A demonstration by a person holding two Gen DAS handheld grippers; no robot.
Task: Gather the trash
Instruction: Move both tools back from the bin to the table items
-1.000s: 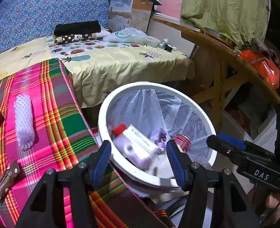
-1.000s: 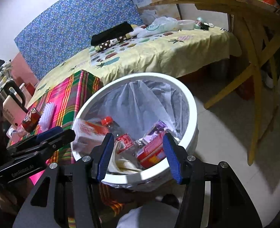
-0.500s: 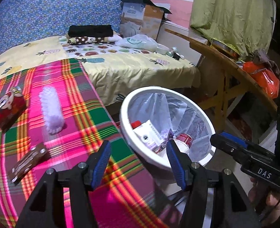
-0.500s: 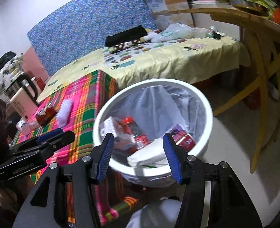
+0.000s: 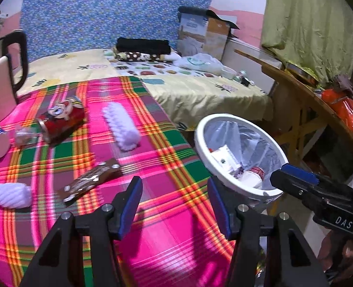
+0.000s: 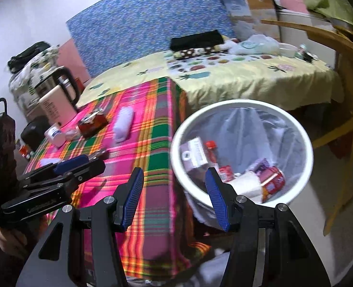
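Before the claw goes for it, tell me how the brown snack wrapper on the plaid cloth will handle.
The brown wrapper lies flat and crinkled, so it is probably light and floppy. Its glossy film may slip between the pads. Being so thin, it likely needs a low pinch at one edge.

tablecloth (image 5: 167, 215): plaid cloth | bin (image 6: 176, 165): glossy white plastic | wrapper (image 5: 90, 181): shiny foil

Two wrist fisheye views, both angled downward over one table edge

The left view is aimed across the pink-and-green plaid tablecloth (image 5: 167, 215); the right view is set further right, nearer the round white plastic-lined bin (image 6: 296, 129). Cloth, bin and the yellow fruit-print bedspread (image 5: 200, 95) are shared, and each gripper is caught by the other's camera.
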